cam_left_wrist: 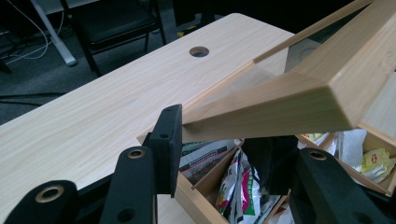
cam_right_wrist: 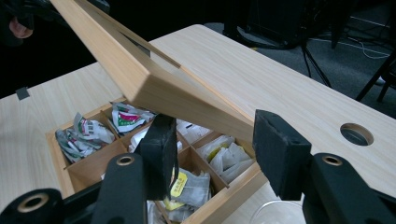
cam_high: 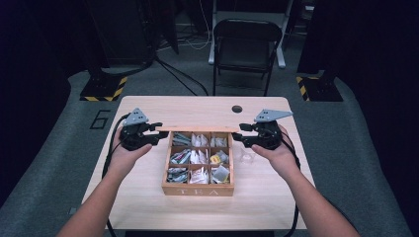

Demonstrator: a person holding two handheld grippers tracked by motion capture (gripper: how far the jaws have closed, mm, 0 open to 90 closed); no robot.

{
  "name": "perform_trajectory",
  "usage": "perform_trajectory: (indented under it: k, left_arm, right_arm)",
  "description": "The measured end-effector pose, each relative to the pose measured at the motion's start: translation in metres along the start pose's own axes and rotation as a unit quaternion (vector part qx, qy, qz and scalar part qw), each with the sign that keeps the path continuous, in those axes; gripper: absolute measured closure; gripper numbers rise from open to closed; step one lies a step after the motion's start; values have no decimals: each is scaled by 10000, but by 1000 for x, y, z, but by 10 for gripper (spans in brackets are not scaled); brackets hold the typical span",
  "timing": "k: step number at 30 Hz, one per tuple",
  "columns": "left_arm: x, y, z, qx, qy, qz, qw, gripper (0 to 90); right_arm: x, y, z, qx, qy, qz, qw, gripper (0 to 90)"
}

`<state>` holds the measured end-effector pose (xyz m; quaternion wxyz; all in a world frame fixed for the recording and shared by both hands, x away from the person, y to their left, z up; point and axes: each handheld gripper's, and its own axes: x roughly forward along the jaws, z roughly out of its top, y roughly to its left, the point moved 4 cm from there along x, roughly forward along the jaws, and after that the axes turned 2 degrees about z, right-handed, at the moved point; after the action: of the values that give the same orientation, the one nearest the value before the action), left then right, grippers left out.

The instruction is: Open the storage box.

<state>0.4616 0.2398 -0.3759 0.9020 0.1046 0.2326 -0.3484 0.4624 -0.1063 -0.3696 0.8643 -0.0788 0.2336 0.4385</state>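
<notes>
A wooden tea box sat in the middle of the pale wooden table, with its hinged lid raised and tilted back over the far side. The compartments held tea bags in paper wrappers. The left gripper was at the lid's left end, and in the left gripper view its jaws were clamped on the lid's wooden edge. The right gripper was at the lid's right end; in the right gripper view its jaws stood either side of that edge, but I could not tell whether the pads pressed on the wood. A clear glass stood just beside the box, under the right hand.
</notes>
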Motion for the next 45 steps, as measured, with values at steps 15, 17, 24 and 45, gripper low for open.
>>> perform_trajectory:
  k: [15, 17, 24, 45]
  left_arm:
    - [6, 12, 15, -45, -26, -50, 10000, 583]
    - [7, 13, 17, -56, -37, -43, 10000, 584]
    - [9, 17, 20, -66, -74, -54, 9999, 587]
    - [38, 31, 9, -48, 86, 192, 9998, 584]
  right_arm:
    - [28, -15, 10, -242, 129, -273, 9992, 520]
    - [29, -16, 10, -242, 123, -268, 9993, 524]
    - [36, -25, 9, -130, 110, -308, 9994, 574]
    - [40, -34, 16, 40, 90, -238, 9997, 595]
